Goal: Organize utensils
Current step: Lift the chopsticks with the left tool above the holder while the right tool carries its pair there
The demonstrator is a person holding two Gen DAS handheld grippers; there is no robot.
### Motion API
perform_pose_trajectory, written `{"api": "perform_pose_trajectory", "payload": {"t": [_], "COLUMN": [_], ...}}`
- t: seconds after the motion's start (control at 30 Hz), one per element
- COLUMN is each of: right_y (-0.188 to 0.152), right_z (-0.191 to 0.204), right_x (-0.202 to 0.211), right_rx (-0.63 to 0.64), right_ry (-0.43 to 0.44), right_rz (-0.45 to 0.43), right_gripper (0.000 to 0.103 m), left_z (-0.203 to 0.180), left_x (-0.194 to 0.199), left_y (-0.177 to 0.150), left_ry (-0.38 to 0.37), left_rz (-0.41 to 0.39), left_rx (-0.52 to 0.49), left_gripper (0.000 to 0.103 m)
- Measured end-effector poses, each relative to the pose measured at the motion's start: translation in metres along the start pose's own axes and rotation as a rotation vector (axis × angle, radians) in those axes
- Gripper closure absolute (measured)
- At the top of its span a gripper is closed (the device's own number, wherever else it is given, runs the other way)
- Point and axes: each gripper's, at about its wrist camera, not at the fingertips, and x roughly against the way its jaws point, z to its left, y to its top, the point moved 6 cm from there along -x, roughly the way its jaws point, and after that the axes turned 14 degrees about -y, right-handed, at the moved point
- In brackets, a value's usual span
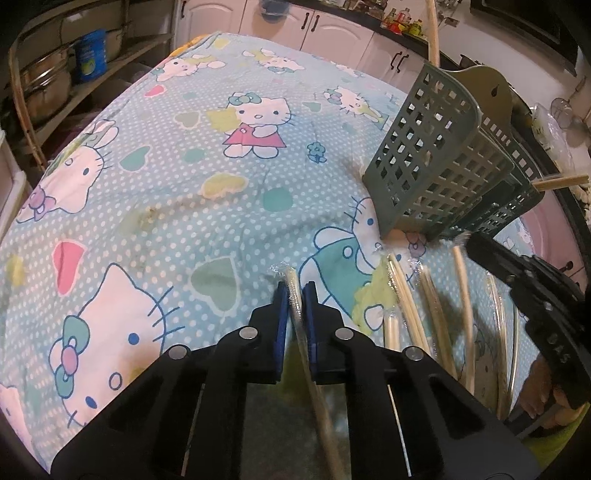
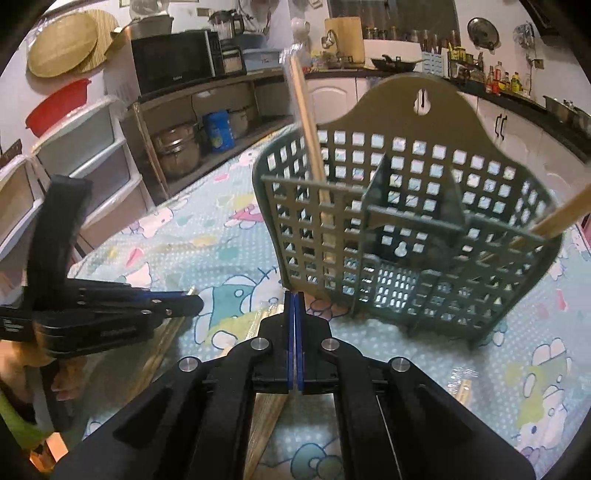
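My left gripper (image 1: 295,295) is shut on a plastic-wrapped pair of chopsticks (image 1: 293,284), whose tip pokes out past the blue pads. Several more wrapped chopsticks (image 1: 406,306) lie on the cartoon-cat tablecloth (image 1: 184,184) to its right. A grey-green lattice utensil basket (image 2: 406,236) stands just beyond my right gripper (image 2: 294,299). Its pads are pressed together with nothing visible between them. One wrapped chopstick pair (image 2: 306,122) stands in the basket's left compartment, and a wooden stick (image 2: 561,214) juts out at its right. The left gripper (image 2: 194,301) shows side-on in the right wrist view.
Open shelves with steel pots (image 1: 48,77) and a blue tub (image 1: 90,55) run along the table's far left. A microwave (image 2: 173,59) and stacked plastic drawers (image 2: 74,147) stand behind. White cabinets (image 1: 332,26) line the back. A person's hand (image 1: 543,398) holds the right gripper.
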Motion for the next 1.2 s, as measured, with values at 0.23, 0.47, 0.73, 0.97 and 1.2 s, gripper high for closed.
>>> {"api": "perform_pose_trajectory", "payload": {"t": [0.23,0.47,0.73,0.97,1.2], "right_y": [0.01,0.016,0.023,0.033,0.047], "right_z": [-0.006,-0.014,-0.022,-0.026,-0.029], "right_x": [0.033,0.067,0.098,0.119,0.14], "right_rx": [-0.007,-0.012,-0.02,-0.023,-0.024], "right_ry": [0.008,0.011,0.01,0.0,-0.002], "right_rz": [-0.065,-0.137,-0.2,-0.246,-0.305], "right_gripper": [0.102,0.102,0.102,0.102,0.102], "left_z": [-0.017,-0.049,-0.085,-0.11,-0.133], "left_x": [0.025,0.06,0.084,0.095,0.11], "left_y": [0.008,0.025,0.05,0.064,0.085], "left_ry": [-0.017,-0.032,-0.06,-0.081,-0.101], "left_rz": [-0.063,-0.142,-0.201,-0.234,-0.285], "left_rx": [-0.032,-0.108,-0.173,-0.21,-0.246], "left_gripper": [0.102,0.102,0.102,0.102,0.102]}}
